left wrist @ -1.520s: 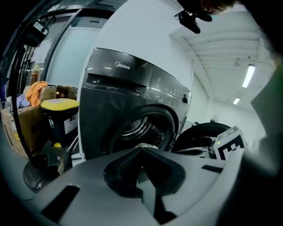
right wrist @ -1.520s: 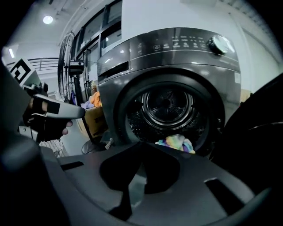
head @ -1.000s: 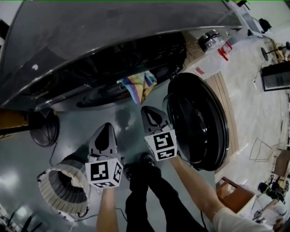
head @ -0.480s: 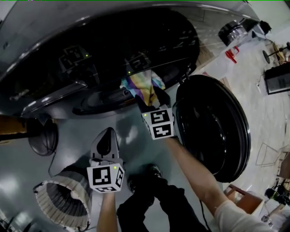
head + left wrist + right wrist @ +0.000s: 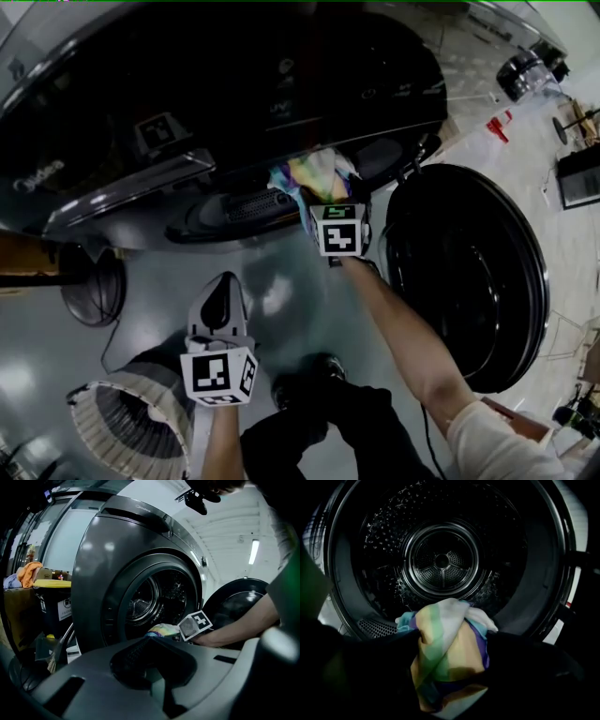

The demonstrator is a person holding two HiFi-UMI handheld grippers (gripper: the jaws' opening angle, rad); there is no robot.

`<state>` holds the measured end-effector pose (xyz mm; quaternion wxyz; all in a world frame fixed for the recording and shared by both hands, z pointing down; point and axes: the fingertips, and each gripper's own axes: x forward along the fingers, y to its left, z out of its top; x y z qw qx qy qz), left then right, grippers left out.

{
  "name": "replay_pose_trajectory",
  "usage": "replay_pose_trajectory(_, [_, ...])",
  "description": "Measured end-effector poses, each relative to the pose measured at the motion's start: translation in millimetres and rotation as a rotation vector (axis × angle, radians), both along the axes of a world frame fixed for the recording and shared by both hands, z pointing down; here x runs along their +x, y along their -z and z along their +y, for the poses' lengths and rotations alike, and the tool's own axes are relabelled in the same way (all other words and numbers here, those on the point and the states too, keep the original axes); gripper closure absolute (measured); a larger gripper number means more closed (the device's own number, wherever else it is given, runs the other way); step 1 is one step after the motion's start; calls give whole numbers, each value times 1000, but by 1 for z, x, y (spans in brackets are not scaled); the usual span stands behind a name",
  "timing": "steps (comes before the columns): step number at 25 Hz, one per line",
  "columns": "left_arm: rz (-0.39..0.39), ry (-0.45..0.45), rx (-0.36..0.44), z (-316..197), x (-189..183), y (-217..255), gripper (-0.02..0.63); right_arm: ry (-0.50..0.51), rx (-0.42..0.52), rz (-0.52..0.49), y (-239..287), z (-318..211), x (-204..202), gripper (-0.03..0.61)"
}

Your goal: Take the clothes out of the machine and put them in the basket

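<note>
A: What changed?
B: At the machine [image 5: 234,84], the right gripper [image 5: 452,639] has dropped to the mouth. Its jaws have just been opening and now stand wide.
A: Meaning?
B: A grab comes next, I'd judge, then the basket [image 5: 122,422]. The cloth [image 5: 314,175] hangs over the drum lip, between those jaws, unpinched.

The head view looks steeply down over the dark grey front-loading washing machine [image 5: 281,94], the left gripper view faces its round door opening [image 5: 152,597] from low and farther back, and the right gripper view looks from very near, straight into that same opening.
</note>
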<state>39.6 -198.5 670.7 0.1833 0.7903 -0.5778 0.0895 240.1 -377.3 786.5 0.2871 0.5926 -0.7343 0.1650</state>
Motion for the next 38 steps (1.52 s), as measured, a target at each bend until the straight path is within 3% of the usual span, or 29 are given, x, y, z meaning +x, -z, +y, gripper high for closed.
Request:
replay_pose_trajectory(3, [4,16,-1,1,-8,-3,595,16,-23,15,-9,2,-2,144])
replay_pose_trajectory(7, [11,28,-6,6,-10,-3,595,52,-94,12,-17,17,-9,353])
replay_pose_trajectory(10, [12,25,-8,12,-10,4,595,69,-125,-20,-9,26,-15,441])
replay_pose_trajectory(17, [25,52,-35,26,-16,43,595,99,-122,-109,44,56,-27,459])
replay_pose_trajectory(30, [53,134,-51,68,-38,152,595,205,-45,-182,194,141,-48,460])
replay_pose_trajectory(38, [47,222,-55,120,-70,186,595,332,-32,-177,249,206,-82,460])
